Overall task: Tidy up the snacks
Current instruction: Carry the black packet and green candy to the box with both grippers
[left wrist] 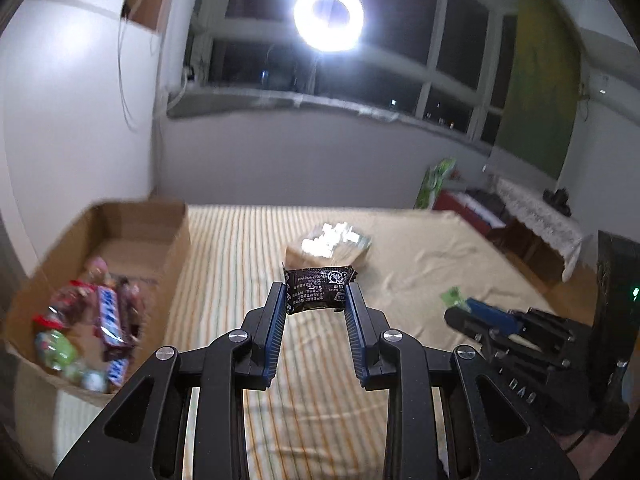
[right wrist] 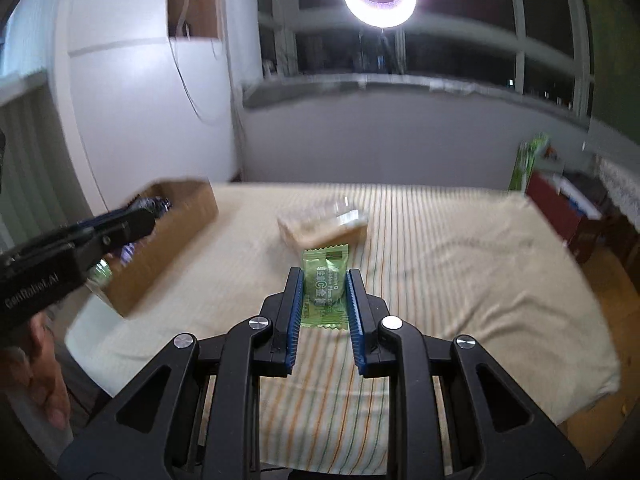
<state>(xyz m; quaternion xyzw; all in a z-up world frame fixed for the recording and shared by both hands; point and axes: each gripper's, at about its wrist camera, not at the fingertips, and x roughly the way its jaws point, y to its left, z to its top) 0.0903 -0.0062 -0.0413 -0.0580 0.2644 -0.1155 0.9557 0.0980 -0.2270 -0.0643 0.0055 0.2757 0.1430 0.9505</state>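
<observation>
A black packet (left wrist: 318, 290) is clamped in the left hand-held gripper (left wrist: 316, 300), a green packet (right wrist: 323, 290) in the right hand-held gripper (right wrist: 323, 300); the cardboard box (left wrist: 176, 240) lies leftward, nearer the left one.

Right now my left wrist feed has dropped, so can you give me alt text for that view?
The left gripper holds a black snack packet between its fingers, raised above a striped bedsheet. To its left an open cardboard box holds wrapped snacks; a clear plastic package lies ahead, and the right gripper holds a green packet at right.
</observation>
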